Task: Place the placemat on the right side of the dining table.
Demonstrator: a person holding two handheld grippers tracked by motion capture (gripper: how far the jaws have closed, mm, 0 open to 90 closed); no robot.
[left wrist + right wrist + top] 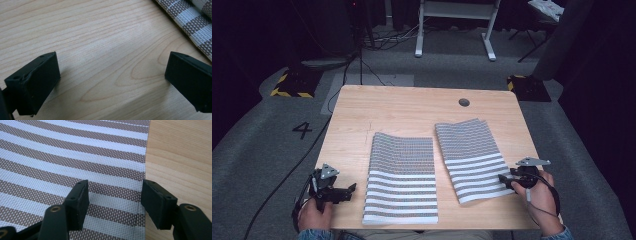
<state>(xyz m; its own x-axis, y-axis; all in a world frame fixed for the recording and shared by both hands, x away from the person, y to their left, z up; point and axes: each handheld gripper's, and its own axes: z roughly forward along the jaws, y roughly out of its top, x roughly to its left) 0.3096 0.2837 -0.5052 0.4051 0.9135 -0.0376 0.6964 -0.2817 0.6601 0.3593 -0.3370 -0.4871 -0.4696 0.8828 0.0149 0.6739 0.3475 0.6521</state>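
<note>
While both grippers sit at the counter's (412, 102) near edge, their jaws stand open and empty.
Left gripper (343, 192): jaws spread wide over bare wood, just beside the left striped mat (401, 176). Right gripper (506, 181): jaws parted, straddling the right edge of the right striped mat (472, 159), one over the weave.
</note>
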